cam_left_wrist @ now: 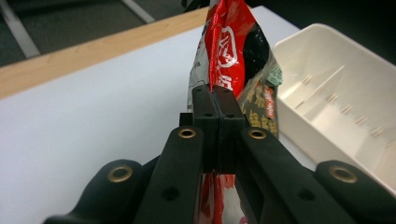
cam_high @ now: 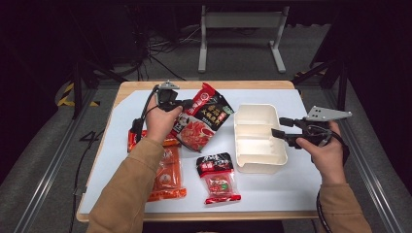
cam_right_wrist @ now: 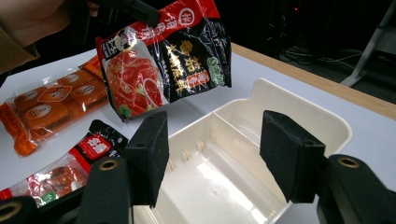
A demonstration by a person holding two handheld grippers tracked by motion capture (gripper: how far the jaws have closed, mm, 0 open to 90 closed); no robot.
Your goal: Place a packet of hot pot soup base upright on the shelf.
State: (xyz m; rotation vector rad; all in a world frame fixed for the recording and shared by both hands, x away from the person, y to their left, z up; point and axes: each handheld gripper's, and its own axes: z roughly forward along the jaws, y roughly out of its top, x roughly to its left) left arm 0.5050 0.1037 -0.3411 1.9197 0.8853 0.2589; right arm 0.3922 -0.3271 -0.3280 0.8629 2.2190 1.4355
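My left gripper (cam_high: 187, 103) (cam_left_wrist: 218, 95) is shut on the top edge of a red and black sauce packet (cam_high: 204, 119) (cam_left_wrist: 233, 51). The packet hangs tilted above the table, just left of a white divided container (cam_high: 257, 108) (cam_left_wrist: 327, 42). In the right gripper view the packet (cam_right_wrist: 163, 65) floats over the container's (cam_right_wrist: 219, 172) far corner. My right gripper (cam_high: 282, 126) (cam_right_wrist: 212, 154) is open at the container's right rim, its jaws spread over the near compartment with nothing between them.
An orange snack packet (cam_high: 167, 170) (cam_right_wrist: 51, 105) lies flat at the left under the person's forearm. A small red and black packet (cam_high: 218, 177) (cam_right_wrist: 70, 168) lies in front of the container. A white mat (cam_high: 291, 189) covers the wooden table (cam_high: 194, 85).
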